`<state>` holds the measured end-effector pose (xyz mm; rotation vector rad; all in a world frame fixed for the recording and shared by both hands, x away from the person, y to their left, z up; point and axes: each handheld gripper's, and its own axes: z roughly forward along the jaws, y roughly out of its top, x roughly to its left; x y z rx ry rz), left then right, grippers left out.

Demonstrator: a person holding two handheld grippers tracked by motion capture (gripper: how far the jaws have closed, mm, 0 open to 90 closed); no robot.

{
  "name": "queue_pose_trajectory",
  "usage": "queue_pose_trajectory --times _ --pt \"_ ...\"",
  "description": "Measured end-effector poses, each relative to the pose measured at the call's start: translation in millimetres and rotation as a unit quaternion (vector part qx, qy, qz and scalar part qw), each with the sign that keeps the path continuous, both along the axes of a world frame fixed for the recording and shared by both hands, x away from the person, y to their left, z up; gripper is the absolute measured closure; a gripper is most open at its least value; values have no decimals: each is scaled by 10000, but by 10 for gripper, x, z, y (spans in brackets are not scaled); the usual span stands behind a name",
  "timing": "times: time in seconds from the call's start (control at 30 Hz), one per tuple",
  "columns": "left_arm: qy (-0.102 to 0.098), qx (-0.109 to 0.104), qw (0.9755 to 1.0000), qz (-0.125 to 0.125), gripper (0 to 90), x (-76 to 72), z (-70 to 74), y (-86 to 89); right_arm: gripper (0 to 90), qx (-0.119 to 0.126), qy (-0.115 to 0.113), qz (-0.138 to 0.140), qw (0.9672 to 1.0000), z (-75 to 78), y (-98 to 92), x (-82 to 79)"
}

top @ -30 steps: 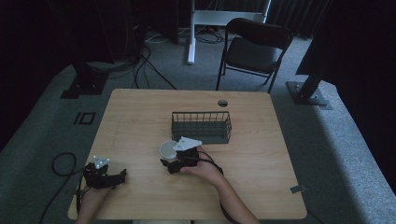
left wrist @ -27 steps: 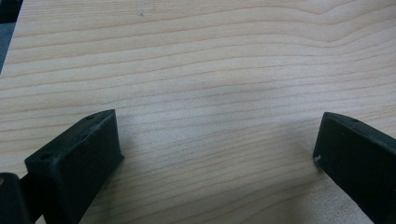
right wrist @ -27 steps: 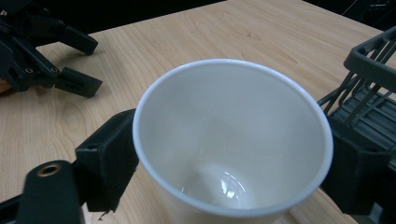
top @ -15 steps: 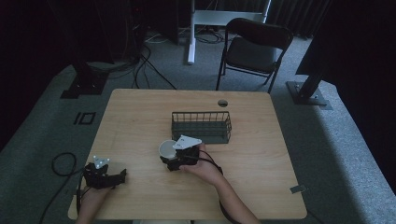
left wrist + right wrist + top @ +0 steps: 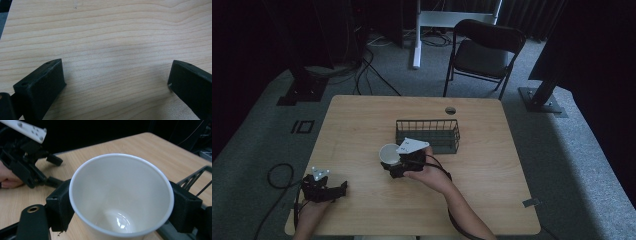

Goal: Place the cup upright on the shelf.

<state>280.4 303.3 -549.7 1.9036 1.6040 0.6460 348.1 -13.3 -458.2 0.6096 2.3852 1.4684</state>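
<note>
My right gripper point(image 5: 396, 167) clamps a white cup point(image 5: 389, 154), one jaw on each side of its wall; the cup is upright and empty, near mid-table, just in front of the wire basket point(image 5: 428, 134). In my right gripper view the cup point(image 5: 121, 195) sits between both jaws. My left gripper point(image 5: 343, 186) rests at the table's point(image 5: 362, 115) near left corner, jaws wide apart over bare wood.

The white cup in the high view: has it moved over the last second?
No. The white cup, held in the right gripper, keeps its place just left of the wire basket's front corner.
</note>
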Motion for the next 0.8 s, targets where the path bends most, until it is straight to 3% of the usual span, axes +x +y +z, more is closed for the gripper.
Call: queue_pose_trajectory --times 0.4,0.8 --pt "3 -3 10000 0 9 0 1 0 201 236 -229 -253 9991 280 -102 70" --pt "-2 -2 10000 0 9 0 0 0 202 218 -463 -546 9972 531 -271 153"
